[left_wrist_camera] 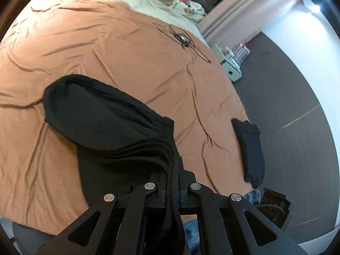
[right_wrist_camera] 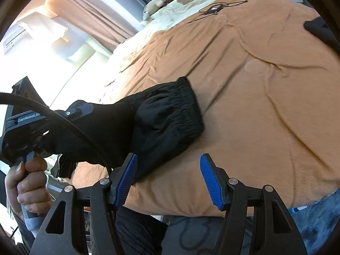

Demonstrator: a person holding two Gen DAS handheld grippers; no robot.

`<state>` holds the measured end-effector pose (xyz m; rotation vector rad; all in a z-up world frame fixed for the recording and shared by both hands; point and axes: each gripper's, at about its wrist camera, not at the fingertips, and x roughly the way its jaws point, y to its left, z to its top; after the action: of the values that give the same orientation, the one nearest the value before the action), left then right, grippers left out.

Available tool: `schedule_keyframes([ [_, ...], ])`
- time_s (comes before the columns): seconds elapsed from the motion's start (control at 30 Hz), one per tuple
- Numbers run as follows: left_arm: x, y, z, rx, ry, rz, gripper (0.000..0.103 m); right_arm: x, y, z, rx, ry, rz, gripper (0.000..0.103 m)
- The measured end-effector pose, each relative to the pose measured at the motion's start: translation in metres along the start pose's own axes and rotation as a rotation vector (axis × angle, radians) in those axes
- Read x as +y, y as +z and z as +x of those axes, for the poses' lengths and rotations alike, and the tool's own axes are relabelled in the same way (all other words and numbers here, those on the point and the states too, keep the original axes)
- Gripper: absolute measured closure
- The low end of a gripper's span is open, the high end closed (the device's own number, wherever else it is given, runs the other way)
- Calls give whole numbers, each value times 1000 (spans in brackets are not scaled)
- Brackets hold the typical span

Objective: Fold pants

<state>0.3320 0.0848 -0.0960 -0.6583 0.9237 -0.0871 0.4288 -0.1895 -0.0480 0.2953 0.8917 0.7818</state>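
Note:
The black pants (left_wrist_camera: 102,114) lie folded on the orange bedspread (left_wrist_camera: 106,48), several layers bunched at the near end. My left gripper (left_wrist_camera: 174,176) is shut on those stacked edges, and a drawstring hangs down between its fingers. In the right wrist view the pants (right_wrist_camera: 167,119) show their elastic waistband, and the cloth drapes over the left gripper's body (right_wrist_camera: 23,125), which a hand (right_wrist_camera: 27,174) holds. My right gripper (right_wrist_camera: 169,180) stands open just in front of the pants. Nothing lies between its blue pads (right_wrist_camera: 125,180), only bedspread (right_wrist_camera: 255,106) beyond them.
A second black garment (left_wrist_camera: 251,148) lies at the bed's right edge. A thin black cable (left_wrist_camera: 184,40) is coiled further up the bed. Cream bedding and plush toys (right_wrist_camera: 155,6) lie at the head. Dark floor (left_wrist_camera: 286,85) and a white box (left_wrist_camera: 230,68) lie beside the bed.

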Motion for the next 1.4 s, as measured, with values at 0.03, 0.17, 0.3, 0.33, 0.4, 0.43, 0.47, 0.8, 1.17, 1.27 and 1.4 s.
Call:
schedule_keyframes([
  [0.03,-3,-1,6,11,0,4,99,-2,-3,-3,-4,-1,4,43],
  [0.17,-15,-7,28,53,4,20,99,-16,-7,-10,-9,-9,34,43],
  [0.3,-21,-15,49,95,5,28,99,-24,-10,-20,-10,-17,47,43],
  [0.33,-23,-17,54,105,4,31,99,-27,-11,-26,-11,-19,53,43],
  [0.4,-26,-20,63,120,2,35,99,-31,-13,-29,-13,-25,63,43],
  [0.43,-28,-22,68,129,-2,39,98,-33,-14,-33,-13,-28,69,43],
  [0.47,-30,-24,73,141,2,46,97,-35,-15,-36,-13,-30,73,43],
  [0.8,-41,-33,66,175,-108,71,23,-42,-19,-51,-16,-43,86,43],
  [1.17,1,-16,7,63,-58,39,8,-23,-9,-45,-32,14,38,29],
  [1.27,25,-13,2,50,-21,-2,7,-19,-4,-33,-15,15,34,29],
  [1.4,56,-9,4,51,6,-48,7,-15,3,-15,5,4,46,29],
])
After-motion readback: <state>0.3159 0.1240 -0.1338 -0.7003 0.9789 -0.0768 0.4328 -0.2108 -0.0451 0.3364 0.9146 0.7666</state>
